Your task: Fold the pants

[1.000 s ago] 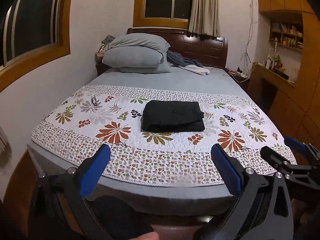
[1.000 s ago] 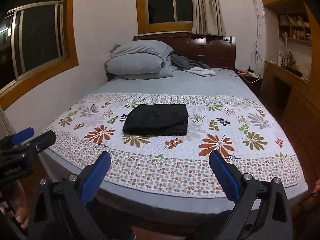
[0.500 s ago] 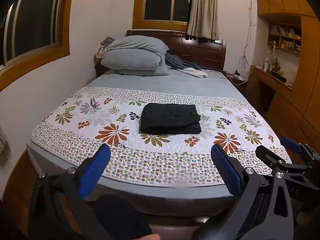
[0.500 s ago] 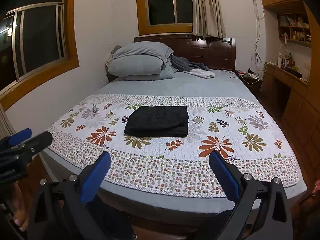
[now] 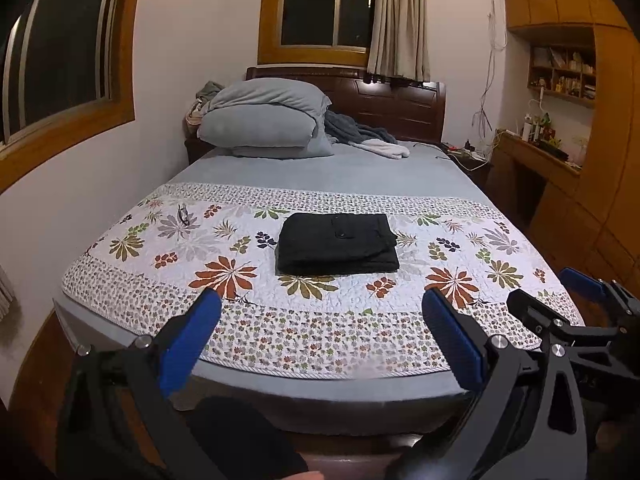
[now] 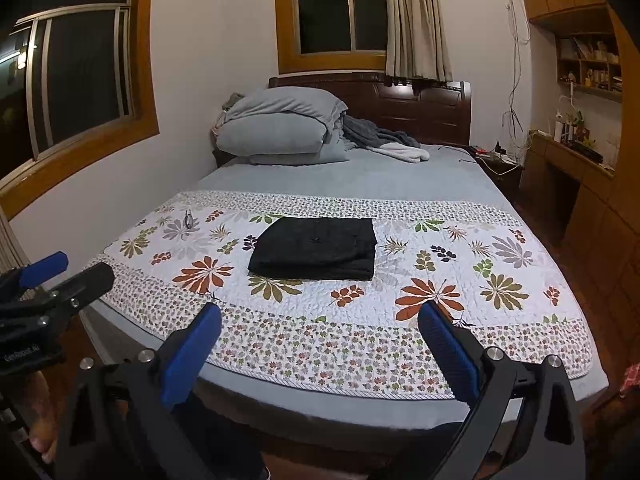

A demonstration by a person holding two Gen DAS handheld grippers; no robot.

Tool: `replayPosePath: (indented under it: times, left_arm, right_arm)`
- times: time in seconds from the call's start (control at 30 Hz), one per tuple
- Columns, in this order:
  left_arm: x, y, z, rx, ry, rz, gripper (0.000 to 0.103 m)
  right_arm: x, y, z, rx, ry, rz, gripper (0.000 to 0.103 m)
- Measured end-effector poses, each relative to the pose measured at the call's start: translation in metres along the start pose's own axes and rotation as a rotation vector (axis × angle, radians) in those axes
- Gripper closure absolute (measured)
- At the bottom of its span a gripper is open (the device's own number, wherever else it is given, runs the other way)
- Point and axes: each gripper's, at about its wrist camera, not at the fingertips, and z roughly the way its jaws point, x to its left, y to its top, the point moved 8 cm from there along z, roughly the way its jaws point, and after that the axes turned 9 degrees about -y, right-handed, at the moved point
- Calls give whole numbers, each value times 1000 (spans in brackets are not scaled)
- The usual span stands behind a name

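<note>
Black pants (image 5: 338, 243) (image 6: 316, 249) lie folded into a neat rectangle on the floral quilt (image 5: 440, 280) (image 6: 440, 280) in the middle of the bed. My left gripper (image 5: 322, 312) hangs open above the foot of the bed, well short of the pants, with nothing between its blue pads. My right gripper (image 6: 320, 320) is likewise open and empty, back from the bed's near edge. Each gripper shows at the side of the other's view: the right one (image 5: 560, 300) in the left wrist view, the left one (image 6: 64, 276) in the right wrist view.
Grey pillows (image 5: 260, 124) and a rumpled blanket (image 5: 360, 136) sit at the headboard. Glasses (image 5: 183, 214) lie on the quilt's far left. A wooden desk and shelves (image 5: 560, 120) line the right wall. Windows are on the left and back walls.
Both grippers have drawn back and risen a little from the bed, so the pants look smaller and farther. The pants have not moved, and both grippers stay open.
</note>
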Motion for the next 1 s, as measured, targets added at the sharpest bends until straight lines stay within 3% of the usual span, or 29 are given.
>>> replayPosePath:
  times: [1.0]
  left_arm:
    - [5,0,2,-9,12,-2,3]
  right_arm:
    - [0,-10,14,38,14,8,4]
